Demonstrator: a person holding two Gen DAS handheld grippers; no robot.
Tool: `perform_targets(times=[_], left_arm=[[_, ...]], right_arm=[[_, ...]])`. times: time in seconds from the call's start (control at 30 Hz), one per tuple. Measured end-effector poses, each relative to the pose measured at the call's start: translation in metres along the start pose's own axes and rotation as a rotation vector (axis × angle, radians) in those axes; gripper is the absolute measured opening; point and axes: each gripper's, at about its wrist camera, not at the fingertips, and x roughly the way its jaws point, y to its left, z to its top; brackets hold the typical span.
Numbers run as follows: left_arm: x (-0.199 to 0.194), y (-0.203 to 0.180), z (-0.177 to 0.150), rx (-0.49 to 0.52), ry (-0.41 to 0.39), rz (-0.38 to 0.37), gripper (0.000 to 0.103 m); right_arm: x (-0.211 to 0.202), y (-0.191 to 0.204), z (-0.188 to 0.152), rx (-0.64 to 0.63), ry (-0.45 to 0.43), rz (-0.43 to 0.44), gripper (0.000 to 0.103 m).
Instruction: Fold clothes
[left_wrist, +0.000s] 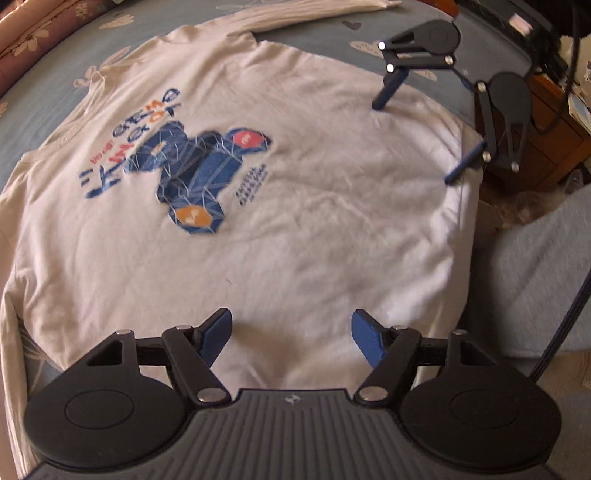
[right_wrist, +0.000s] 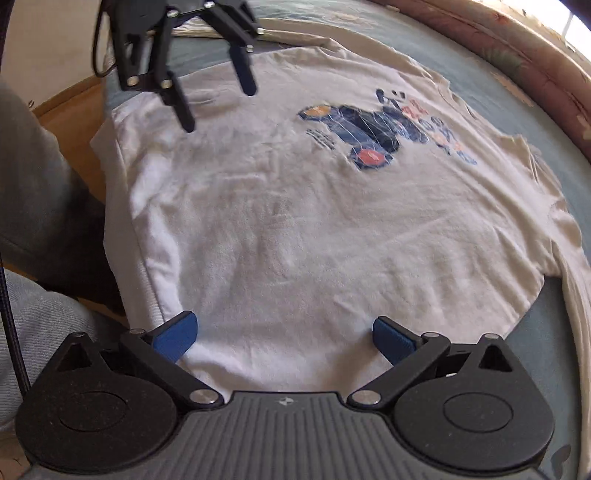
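A white long-sleeved shirt (left_wrist: 314, 229) (right_wrist: 295, 229) with a blue, orange and red print (left_wrist: 192, 173) (right_wrist: 369, 136) lies spread flat, print up, on a bed. My left gripper (left_wrist: 291, 332) (right_wrist: 219, 109) hovers open over the shirt's lower part near one side, with only cloth below its blue pads. Over the same hem end but near the other side, my right gripper (right_wrist: 282, 328) (left_wrist: 410, 144) is also open and holds nothing. The hem hangs slightly over the bed's edge. One sleeve (left_wrist: 314, 14) stretches away along the sheet, and the other sleeve (right_wrist: 580, 295) runs down the right side.
The bed has a blue-grey sheet with pale flowers (left_wrist: 55, 103) (right_wrist: 517, 74). A pinkish flowered quilt (left_wrist: 37, 29) (right_wrist: 535, 55) lines its far side. Beyond the hem edge are a person's grey trouser leg (right_wrist: 37, 184), wooden floor (right_wrist: 74, 122) and a wooden cabinet (left_wrist: 554, 140).
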Motion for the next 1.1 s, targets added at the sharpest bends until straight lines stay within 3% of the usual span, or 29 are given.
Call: perform_targets(times=[0.1,0.2,0.3,0.5,0.6,0.8,0.87,1.0,1.1], left_arm=[[-0.007,-0.004,-0.025,0.051,0.027,0.03,0.072],[-0.018,0.0,-0.028,0.023,0.056,0.008,0.072],[-0.016,0.004,-0.028,-0.034,0.056,0.015,0.072],[-0.023,0.01,-0.041,-0.153,0.074,0.013,0.074],[-0.035,0.036,-0.032,-0.256,0.018,0.065,0.074],[-0.031,0.1,0.001,-0.457,-0.168,0.225,0.073],[-0.026,0.112,0.006,-0.519,-0.217,0.215,0.073],[-0.007,0.117,-0.006,-0.634,-0.189,0.139,0.074],[-0.011,0.113,-0.018,-0.665,-0.187,0.118,0.074]], right_arm=[[-0.006,-0.003,-0.006,-0.013,0.051,0.0,0.103],[-0.006,0.001,0.002,-0.07,0.079,0.003,0.103],[0.0,0.01,0.019,-0.145,0.029,-0.015,0.103],[0.02,0.0,0.057,-0.15,-0.017,-0.084,0.103],[0.025,-0.017,0.077,-0.111,-0.04,-0.145,0.103],[0.046,-0.051,0.121,0.033,-0.079,-0.206,0.103],[0.054,-0.06,0.127,0.121,-0.07,-0.191,0.103],[0.061,-0.074,0.121,0.307,-0.043,-0.141,0.103],[0.06,-0.075,0.123,0.342,-0.014,-0.138,0.103]])
